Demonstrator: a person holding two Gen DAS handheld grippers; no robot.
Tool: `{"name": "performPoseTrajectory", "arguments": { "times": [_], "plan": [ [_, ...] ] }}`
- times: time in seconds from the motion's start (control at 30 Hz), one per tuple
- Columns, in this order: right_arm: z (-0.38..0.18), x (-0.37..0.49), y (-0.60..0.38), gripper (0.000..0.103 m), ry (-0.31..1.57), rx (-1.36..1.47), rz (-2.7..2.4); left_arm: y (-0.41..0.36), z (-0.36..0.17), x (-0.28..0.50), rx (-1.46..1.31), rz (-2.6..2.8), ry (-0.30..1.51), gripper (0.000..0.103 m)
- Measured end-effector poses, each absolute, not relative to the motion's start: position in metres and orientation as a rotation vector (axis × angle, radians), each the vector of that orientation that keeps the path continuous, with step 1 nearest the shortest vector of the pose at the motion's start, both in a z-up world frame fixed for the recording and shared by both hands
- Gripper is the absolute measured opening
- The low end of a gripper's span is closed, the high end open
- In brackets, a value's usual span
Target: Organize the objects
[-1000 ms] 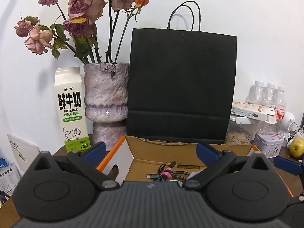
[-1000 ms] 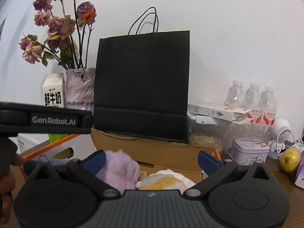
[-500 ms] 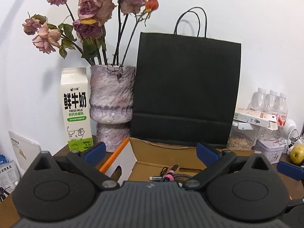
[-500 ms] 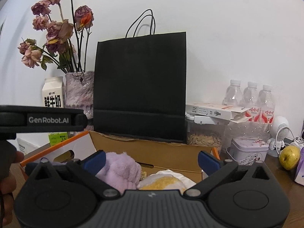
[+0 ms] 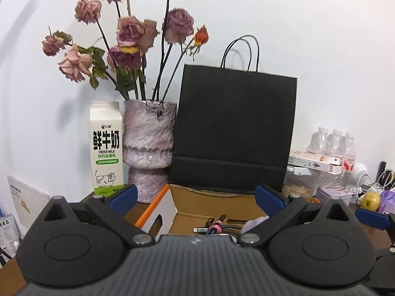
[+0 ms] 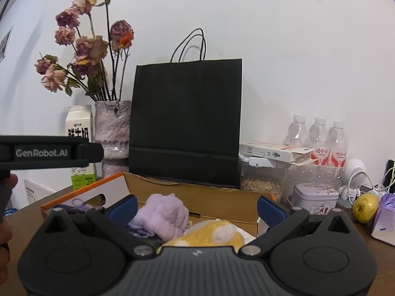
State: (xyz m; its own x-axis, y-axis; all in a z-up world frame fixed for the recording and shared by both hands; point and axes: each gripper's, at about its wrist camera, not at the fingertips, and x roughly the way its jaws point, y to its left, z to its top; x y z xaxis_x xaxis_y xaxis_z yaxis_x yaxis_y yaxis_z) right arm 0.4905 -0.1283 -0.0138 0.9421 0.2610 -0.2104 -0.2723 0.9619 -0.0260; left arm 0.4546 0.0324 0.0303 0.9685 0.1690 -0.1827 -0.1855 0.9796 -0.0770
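Observation:
An open cardboard box (image 5: pixel 160 204) with an orange-edged white flap sits in front of both grippers. In the left wrist view it holds a bundle of cables (image 5: pixel 217 228) tied with a pink band. My left gripper (image 5: pixel 195 197) hovers open over the box's near side with nothing between its blue fingertips. In the right wrist view the box (image 6: pixel 222 197) holds a purple fluffy cloth (image 6: pixel 160 214) and a yellow plush item (image 6: pixel 212 231). My right gripper (image 6: pixel 196 209) stands open above them, empty. The left gripper's body (image 6: pixel 49 153) shows at the left edge, held by a hand (image 6: pixel 6 222).
A black paper bag (image 5: pixel 234 128) stands behind the box. Left of it are a vase of dried roses (image 5: pixel 148 138) and a milk carton (image 5: pixel 106 148). To the right stand water bottles (image 6: pixel 318 138), a seed jar (image 6: pixel 261 185), a tin (image 6: pixel 314 197), a yellow apple (image 6: pixel 365 207) and a small fan (image 6: pixel 355 172).
Both views have shifted so the bag, vase and box sit lower in frame: both grippers rose or tilted up a little. Both stay open and empty.

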Motion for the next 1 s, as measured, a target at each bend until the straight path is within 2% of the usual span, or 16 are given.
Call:
{"name": "performPoseTrajectory", "arguments": {
  "times": [0.3,1.0],
  "plan": [
    [-0.015,0.447,-0.140,0.103,0.220,-0.042,0.265,0.035,0.025,0.404,-0.083,0.166,0.151,0.103],
    [-0.022,0.313,-0.157,0.103,0.254,-0.009,0.289,0.034,0.002,0.287,-0.036,0.150,0.305,0.103]
  ]
}}
